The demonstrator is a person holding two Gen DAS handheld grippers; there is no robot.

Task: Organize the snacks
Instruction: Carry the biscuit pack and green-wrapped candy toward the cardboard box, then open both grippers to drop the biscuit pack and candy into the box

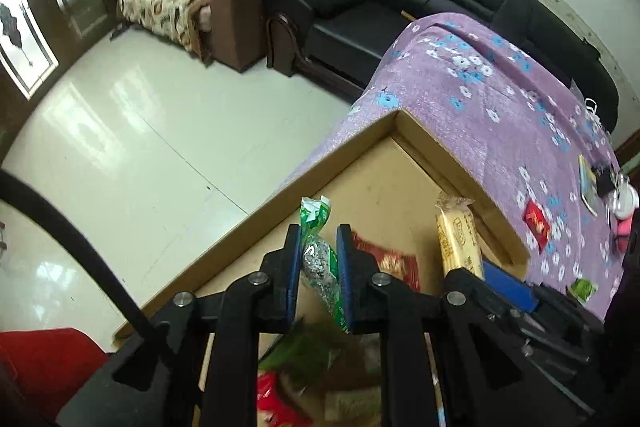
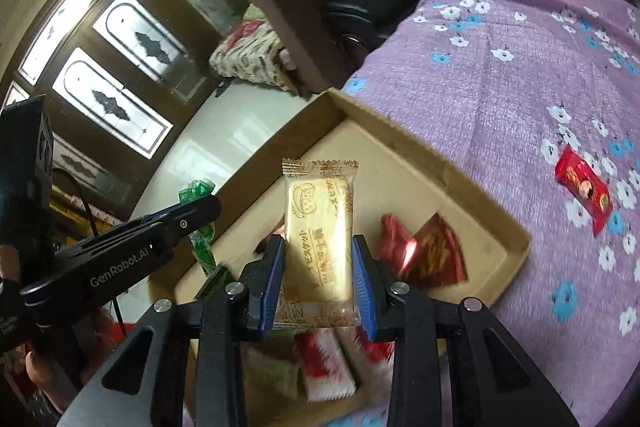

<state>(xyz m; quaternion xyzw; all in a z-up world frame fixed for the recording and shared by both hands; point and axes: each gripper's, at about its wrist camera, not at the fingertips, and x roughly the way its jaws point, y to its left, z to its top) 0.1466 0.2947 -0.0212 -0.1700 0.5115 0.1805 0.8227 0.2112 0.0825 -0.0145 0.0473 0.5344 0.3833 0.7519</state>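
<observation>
Left gripper (image 1: 318,247): pinched on a green-wrapped snack (image 1: 318,259), held over the cardboard tray (image 1: 360,143).
Right gripper (image 2: 319,259): clamped on a yellow biscuit packet (image 2: 318,227), held above the tray's near edge.

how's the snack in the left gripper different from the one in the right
The green packet in the left gripper is thin, crinkled and see-through; the yellow biscuit pack in the right gripper is wide, flat and printed. Both are clamped over the cardboard tray.

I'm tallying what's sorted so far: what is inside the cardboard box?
The cardboard box holds dark red packets, and red-and-white and green packets nearer the claws. The held yellow biscuit packet and claws cover part of the floor.
</observation>
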